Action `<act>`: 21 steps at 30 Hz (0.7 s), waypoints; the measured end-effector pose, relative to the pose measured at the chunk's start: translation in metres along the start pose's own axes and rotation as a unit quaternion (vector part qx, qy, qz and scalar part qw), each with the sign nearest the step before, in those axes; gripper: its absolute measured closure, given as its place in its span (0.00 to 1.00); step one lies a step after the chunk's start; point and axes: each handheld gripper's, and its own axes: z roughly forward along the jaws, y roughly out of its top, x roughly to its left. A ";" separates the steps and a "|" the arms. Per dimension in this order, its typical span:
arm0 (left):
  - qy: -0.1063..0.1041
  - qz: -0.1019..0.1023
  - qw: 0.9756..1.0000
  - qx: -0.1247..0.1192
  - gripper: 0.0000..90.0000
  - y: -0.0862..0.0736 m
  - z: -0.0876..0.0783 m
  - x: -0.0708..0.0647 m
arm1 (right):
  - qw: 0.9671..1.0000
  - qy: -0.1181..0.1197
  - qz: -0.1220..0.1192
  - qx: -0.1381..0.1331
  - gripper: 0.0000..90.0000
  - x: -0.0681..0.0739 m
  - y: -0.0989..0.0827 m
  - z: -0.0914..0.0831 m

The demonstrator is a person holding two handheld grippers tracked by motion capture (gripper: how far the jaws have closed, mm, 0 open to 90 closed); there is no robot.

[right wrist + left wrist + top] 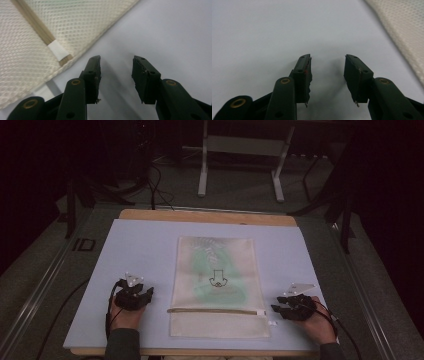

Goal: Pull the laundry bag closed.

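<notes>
Nothing is started: my left gripper and right gripper rest with fingers parted and empty, flanking the zipped mesh bag on the counter.

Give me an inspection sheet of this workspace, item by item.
Surface: pale mat on a wooden table.
Job's things: mesh bag flat at the middle, zipper across its near end, green contents inside.
Clutter: nothing seen.
Grippers: left gripper and right gripper flank the bag, both open and empty.
Cables: one trails from each gripper.
Surroundings: dark room, white frame legs beyond the table.
</notes>
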 end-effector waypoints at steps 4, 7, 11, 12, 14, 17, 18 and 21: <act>-0.006 0.005 1.000 -0.006 0.64 0.001 -0.002 -0.001 | 1.000 0.003 -0.004 0.004 0.65 0.002 0.001 0.000; -0.013 0.007 1.000 -0.012 0.64 0.001 -0.004 -0.001 | 1.000 0.009 -0.014 0.007 0.66 0.005 0.002 -0.001; -0.014 0.005 1.000 -0.013 0.65 0.001 -0.004 -0.001 | 1.000 0.015 -0.020 0.014 0.66 0.007 0.004 -0.002; -0.014 0.005 1.000 -0.013 0.64 0.001 -0.004 -0.001 | 1.000 0.015 -0.020 0.014 0.66 0.007 0.004 -0.002; -0.015 0.003 1.000 -0.012 0.64 0.001 -0.004 -0.001 | 0.999 0.018 -0.029 0.019 0.65 0.010 0.007 -0.004; -0.017 0.003 1.000 -0.016 0.64 0.001 -0.005 -0.001 | 0.999 0.018 -0.041 0.023 0.64 0.011 0.010 -0.005; -0.018 0.003 1.000 -0.014 0.64 0.001 -0.005 -0.001 | 0.999 0.021 -0.044 0.023 0.64 0.012 0.013 -0.007; -0.019 0.003 1.000 -0.014 0.64 0.001 -0.005 -0.002 | 0.998 0.029 -0.052 0.024 0.64 0.013 0.018 -0.009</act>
